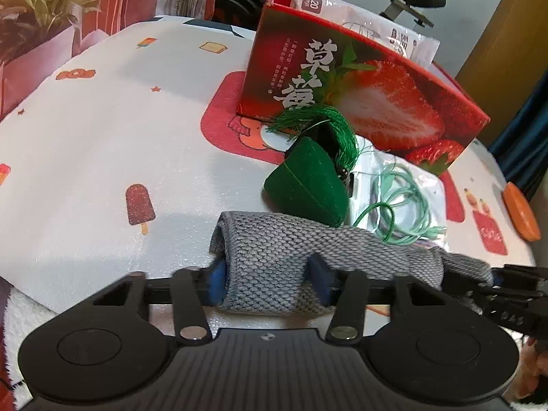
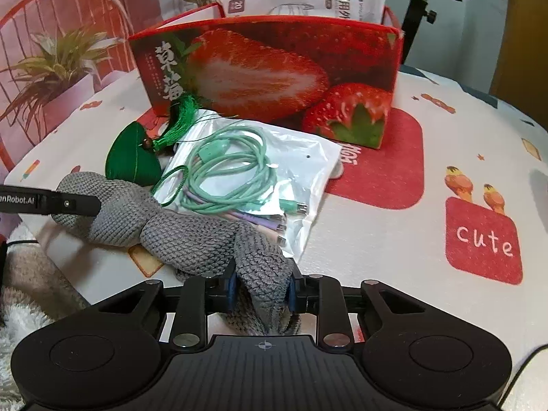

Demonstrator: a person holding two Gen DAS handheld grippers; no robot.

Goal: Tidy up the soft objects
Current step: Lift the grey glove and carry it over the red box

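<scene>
Tabletop (image 2: 394, 233), grey cloth (image 2: 205, 239) between both tongs

Box wall hides the white packet's (image 2: 301, 1) lower half — contents unreadable.

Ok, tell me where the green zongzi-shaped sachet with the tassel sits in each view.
Left wrist view: green sachet right of centre, just behind the grey knitted cloth.
Right wrist view: green sachet left of centre, beside the bagged cables.
Shared landmark: the strawberry box, right behind its tassel in both.
</scene>
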